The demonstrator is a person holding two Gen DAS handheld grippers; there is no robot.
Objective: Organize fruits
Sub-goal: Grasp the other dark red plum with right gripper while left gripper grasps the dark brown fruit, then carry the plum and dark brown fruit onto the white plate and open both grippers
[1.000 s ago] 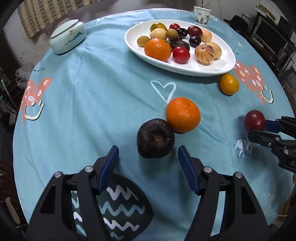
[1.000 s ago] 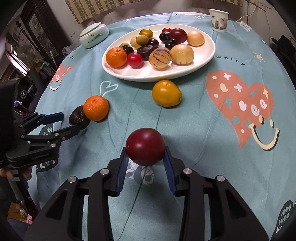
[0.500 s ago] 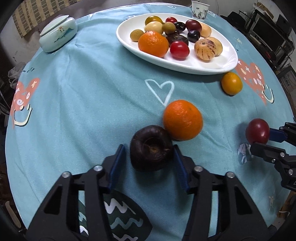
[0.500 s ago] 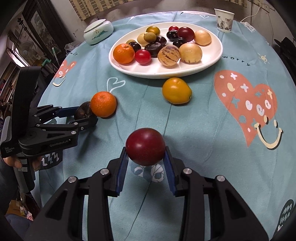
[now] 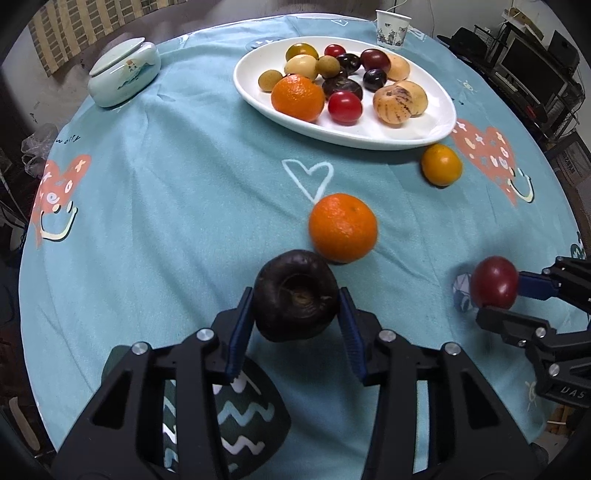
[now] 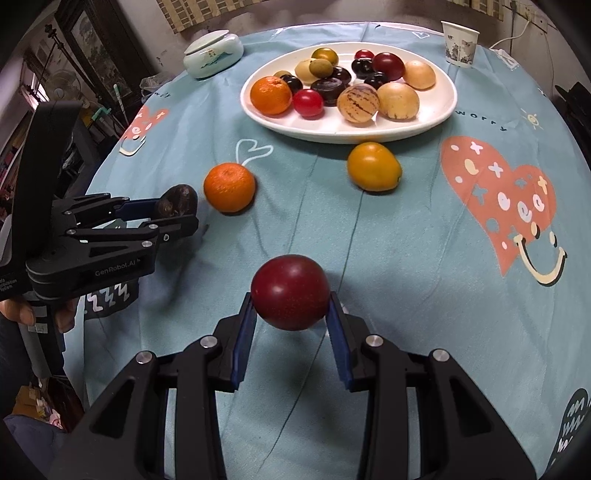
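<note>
Evidently bound for the white plate [image 5: 436,127] ahead, the left gripper [image 5: 295,321] clamps a dark fruit [image 5: 295,301] while the right gripper [image 6: 290,325] clamps a red plum [image 6: 290,291].

Round table [image 5: 221,192] under a teal heart-print cloth, woven blind [image 6: 207,13] behind, cluttered shelves [image 5: 535,70].

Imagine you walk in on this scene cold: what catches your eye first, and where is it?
Two fruits held above the blue tablecloth: a dark brown fruit in the left tool, a deep red plum in the right tool. Beyond them, a white oval plate piled with fruit, with a loose mandarin and yellow-orange fruit on the cloth before it.
</note>
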